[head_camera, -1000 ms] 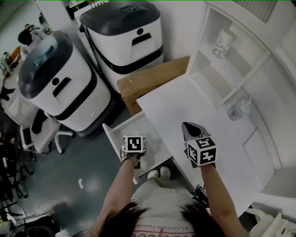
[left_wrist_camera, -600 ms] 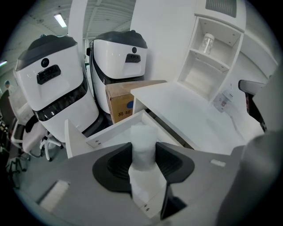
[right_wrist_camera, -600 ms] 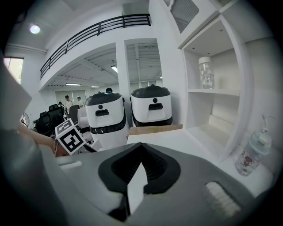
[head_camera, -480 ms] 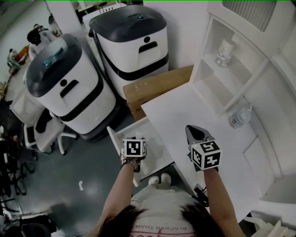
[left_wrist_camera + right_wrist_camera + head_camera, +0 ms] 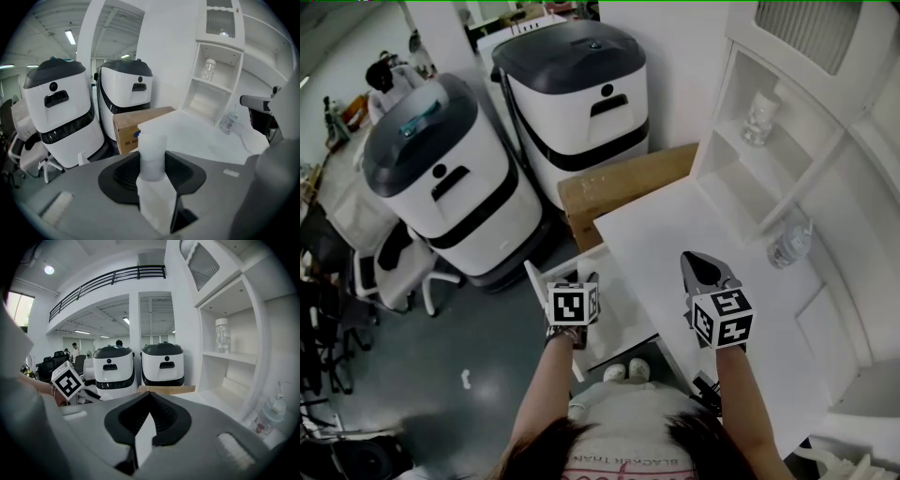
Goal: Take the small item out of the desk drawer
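My left gripper (image 5: pixel 152 164) is shut on a small white cylindrical item (image 5: pixel 153 154), which stands upright between the pads. In the head view the left gripper (image 5: pixel 577 289) hangs over the open white drawer (image 5: pixel 619 314) at the desk's left side; its marker cube hides the item there. My right gripper (image 5: pixel 701 267) hovers above the white desk top (image 5: pixel 675 220), jaws together and nothing in them. In the right gripper view its jaws (image 5: pixel 149 397) meet at the tips, and the left gripper's cube (image 5: pixel 68 380) shows at the left.
Two white-and-black bin-shaped machines (image 5: pixel 450 187) (image 5: pixel 581 94) stand beyond the drawer, with a cardboard box (image 5: pixel 619 187) against the desk. A shelf unit holds a clear jar (image 5: pixel 759 112). A pump bottle (image 5: pixel 789 244) stands on the desk. An office chair (image 5: pixel 394 272) is at the left.
The head view has shifted a little. Both grippers keep nearly the same places, the left one over the drawer and the right one over the desk.
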The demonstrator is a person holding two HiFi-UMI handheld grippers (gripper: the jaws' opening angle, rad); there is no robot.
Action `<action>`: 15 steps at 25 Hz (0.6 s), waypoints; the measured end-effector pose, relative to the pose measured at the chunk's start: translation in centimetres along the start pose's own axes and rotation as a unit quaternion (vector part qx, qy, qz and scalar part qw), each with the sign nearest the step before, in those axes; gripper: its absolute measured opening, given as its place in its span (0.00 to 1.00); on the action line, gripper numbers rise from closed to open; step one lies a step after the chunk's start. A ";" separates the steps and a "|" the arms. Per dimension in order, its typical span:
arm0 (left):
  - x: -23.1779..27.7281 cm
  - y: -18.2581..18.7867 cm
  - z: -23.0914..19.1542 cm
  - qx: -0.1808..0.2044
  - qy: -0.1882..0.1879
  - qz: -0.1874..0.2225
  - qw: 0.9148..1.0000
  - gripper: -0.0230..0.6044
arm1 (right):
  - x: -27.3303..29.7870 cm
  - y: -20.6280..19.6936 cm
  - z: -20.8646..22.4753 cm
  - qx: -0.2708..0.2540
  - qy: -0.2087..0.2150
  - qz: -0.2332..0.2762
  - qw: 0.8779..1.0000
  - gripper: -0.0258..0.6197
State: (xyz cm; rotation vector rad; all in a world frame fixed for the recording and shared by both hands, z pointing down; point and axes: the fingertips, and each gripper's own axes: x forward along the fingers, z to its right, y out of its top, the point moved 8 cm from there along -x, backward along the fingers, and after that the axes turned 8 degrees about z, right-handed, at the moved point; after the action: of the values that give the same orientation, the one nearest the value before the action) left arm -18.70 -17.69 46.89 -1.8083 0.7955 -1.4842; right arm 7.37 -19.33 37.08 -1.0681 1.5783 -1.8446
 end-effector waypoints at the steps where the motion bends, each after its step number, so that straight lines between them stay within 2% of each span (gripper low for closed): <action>1: -0.3 0.4 0.1 0.003 0.000 0.009 1.000 0.33 | -0.1 0.3 -0.2 -0.002 -0.001 0.006 1.000 0.04; 8: -1.9 2.4 0.8 0.045 -0.011 0.068 0.997 0.33 | -1.0 2.4 -1.3 -0.022 -0.009 0.063 0.998 0.04; 15: -3.7 4.7 1.1 0.064 -0.020 0.134 0.989 0.33 | -1.0 3.6 -2.1 -0.044 0.000 0.093 0.995 0.04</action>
State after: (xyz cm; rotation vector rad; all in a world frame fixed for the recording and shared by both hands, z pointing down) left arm -18.46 -17.44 40.84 -1.5630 0.8659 -1.2911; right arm 5.81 -18.12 33.31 -0.9224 1.7108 -1.6667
